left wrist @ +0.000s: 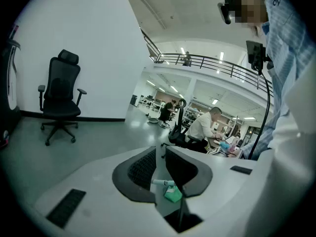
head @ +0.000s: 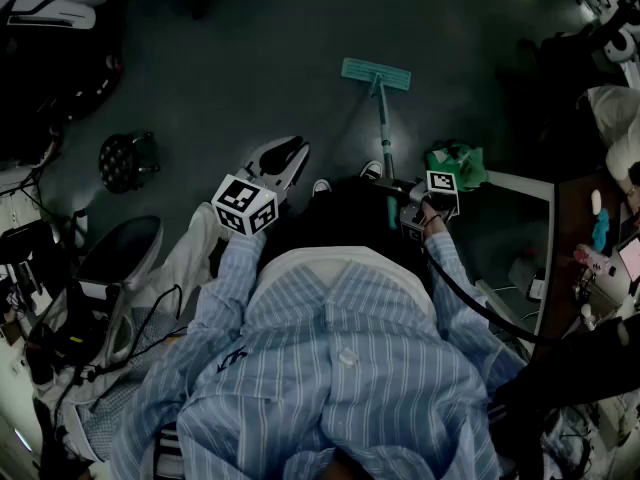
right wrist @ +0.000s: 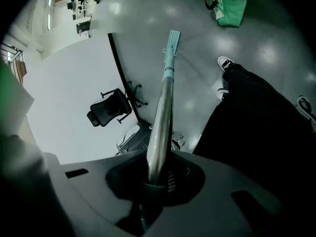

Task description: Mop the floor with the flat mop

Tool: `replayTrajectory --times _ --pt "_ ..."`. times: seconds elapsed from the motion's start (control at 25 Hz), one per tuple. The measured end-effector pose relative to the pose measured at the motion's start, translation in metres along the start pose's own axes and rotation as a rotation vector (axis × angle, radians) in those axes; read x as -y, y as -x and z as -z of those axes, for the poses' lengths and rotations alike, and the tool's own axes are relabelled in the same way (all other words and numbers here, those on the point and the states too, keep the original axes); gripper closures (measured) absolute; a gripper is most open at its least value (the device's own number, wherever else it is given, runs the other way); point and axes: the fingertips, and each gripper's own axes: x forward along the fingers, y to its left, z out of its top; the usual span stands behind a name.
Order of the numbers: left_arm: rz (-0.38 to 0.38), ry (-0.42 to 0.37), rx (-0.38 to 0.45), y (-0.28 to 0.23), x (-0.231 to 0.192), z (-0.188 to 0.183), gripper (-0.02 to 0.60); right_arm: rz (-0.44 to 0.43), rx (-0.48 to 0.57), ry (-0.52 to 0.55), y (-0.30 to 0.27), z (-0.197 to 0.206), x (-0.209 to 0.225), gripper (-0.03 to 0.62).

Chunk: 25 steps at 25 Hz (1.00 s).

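Note:
The flat mop's teal head lies flat on the dark floor ahead of me. Its metal pole slants back to my right gripper, which is shut on the pole near its top. In the right gripper view the pole rises from between the jaws to the mop head. My left gripper is held level at the left, away from the mop. Its jaws stand a narrow gap apart, open, with nothing held.
A green bag sits on the floor right of the pole, and my shoes are just behind it. A framed panel and a cluttered desk stand right. A round black object and chairs stand left.

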Motion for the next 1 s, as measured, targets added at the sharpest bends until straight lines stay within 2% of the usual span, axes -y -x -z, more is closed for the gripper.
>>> replayTrajectory --times 0.52,1.0 --pt "0.003 0.016 -0.010 0.002 0.008 0.002 0.523 0.014 -0.008 0.020 0.001 0.007 -0.002 0.546" --pt "0.006 0.005 -0.010 -0.012 0.018 0.005 0.523 -0.055 -0.009 -0.028 -0.005 0.013 -0.027 0.546"
